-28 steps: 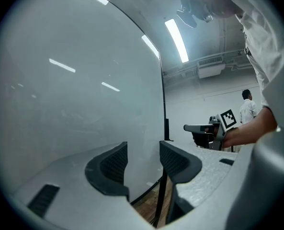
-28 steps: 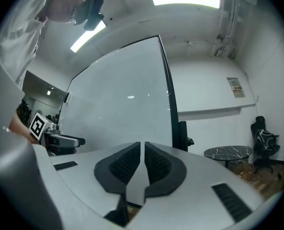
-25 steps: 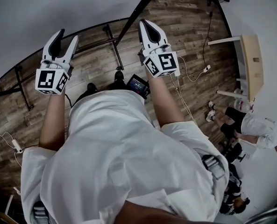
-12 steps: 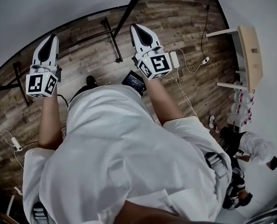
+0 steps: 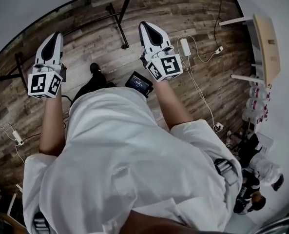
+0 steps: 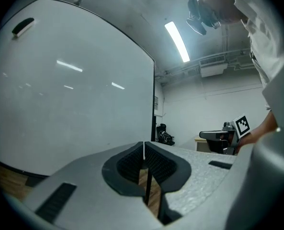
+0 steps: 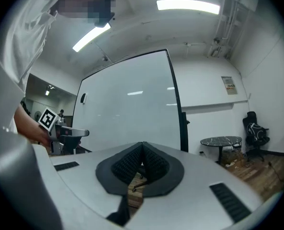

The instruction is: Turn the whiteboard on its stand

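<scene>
The whiteboard (image 5: 27,9) fills the top left of the head view, its black frame curving above the stand's dark legs (image 5: 117,26) on the floor. My left gripper (image 5: 50,35) is held out toward the board without touching it; its jaws are closing and meet tip to tip with nothing between them. My right gripper (image 5: 145,24) is shut and empty, held near the stand's upright. The left gripper view shows the whiteboard (image 6: 70,90) large and close beyond the left gripper (image 6: 144,145). In the right gripper view the whiteboard (image 7: 127,114) stands farther off past the right gripper (image 7: 142,145).
The floor is wood planks with cables, a white power adapter (image 5: 185,47) and a power strip (image 5: 16,151). A light wooden table (image 5: 266,38) stands at the right, with people (image 5: 261,169) below it. A round dark table (image 7: 221,142) and an office chair (image 7: 254,128) stand beyond the board.
The left gripper's jaws went from wide open to shut. Both grippers drew slightly back from the board, and the board's frame shifted toward the top of the head view.
</scene>
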